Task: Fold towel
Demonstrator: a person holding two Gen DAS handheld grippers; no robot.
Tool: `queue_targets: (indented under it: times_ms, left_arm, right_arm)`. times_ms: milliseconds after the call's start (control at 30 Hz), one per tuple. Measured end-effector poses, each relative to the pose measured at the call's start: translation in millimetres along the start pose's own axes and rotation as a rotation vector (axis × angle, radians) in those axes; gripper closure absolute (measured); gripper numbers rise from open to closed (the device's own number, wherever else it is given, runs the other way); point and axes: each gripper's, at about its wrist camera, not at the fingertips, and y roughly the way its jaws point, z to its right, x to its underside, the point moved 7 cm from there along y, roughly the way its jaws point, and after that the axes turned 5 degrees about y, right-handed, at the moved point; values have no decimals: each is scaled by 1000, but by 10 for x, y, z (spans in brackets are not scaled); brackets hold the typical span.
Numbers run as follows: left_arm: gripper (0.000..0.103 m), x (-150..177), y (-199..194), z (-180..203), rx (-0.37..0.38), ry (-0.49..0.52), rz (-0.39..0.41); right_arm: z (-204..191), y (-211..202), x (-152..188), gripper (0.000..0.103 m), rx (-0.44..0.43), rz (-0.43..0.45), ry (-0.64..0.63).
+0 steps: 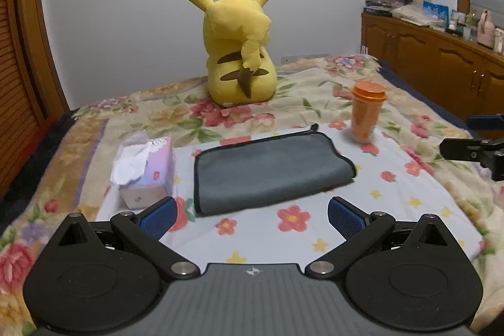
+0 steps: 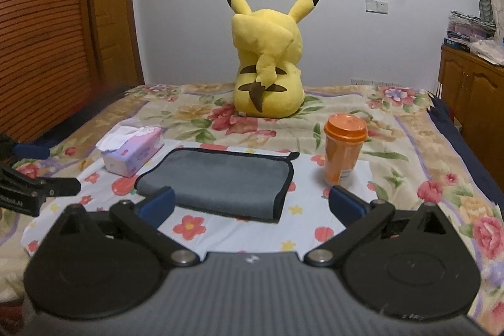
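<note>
A grey towel (image 1: 271, 170) with black trim lies folded flat on a light flowered cloth (image 1: 393, 203) on the bed; it also shows in the right wrist view (image 2: 220, 181). My left gripper (image 1: 252, 214) is open and empty, hovering just short of the towel's near edge. My right gripper (image 2: 252, 203) is open and empty, in front of the towel's near right corner. The other gripper shows at each view's edge: the right gripper (image 1: 472, 147) and the left gripper (image 2: 34, 188).
A tissue box (image 1: 146, 170) stands left of the towel and an orange lidded cup (image 1: 365, 115) right of it. A yellow Pikachu plush (image 1: 241, 52) sits behind. Wooden cabinets (image 1: 441, 59) line the right; a slatted wardrobe door (image 2: 47, 21) is on the left.
</note>
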Motion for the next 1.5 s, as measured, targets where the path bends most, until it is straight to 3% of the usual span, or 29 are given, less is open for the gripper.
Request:
queue_targets:
  times_ms: [233, 567, 1500]
  left_arm:
    - [0, 121, -236, 146, 39, -27, 7]
    - [0, 387, -389, 314, 37, -24, -2]
    - [0, 906, -244, 412, -5, -101, -83]
  right_arm:
    - [-36, -199, 89, 0, 1, 1, 1]
    - [-55, -349, 316, 0, 4, -13, 26]
    - [-277, -321, 837, 0, -12, -78, 31]
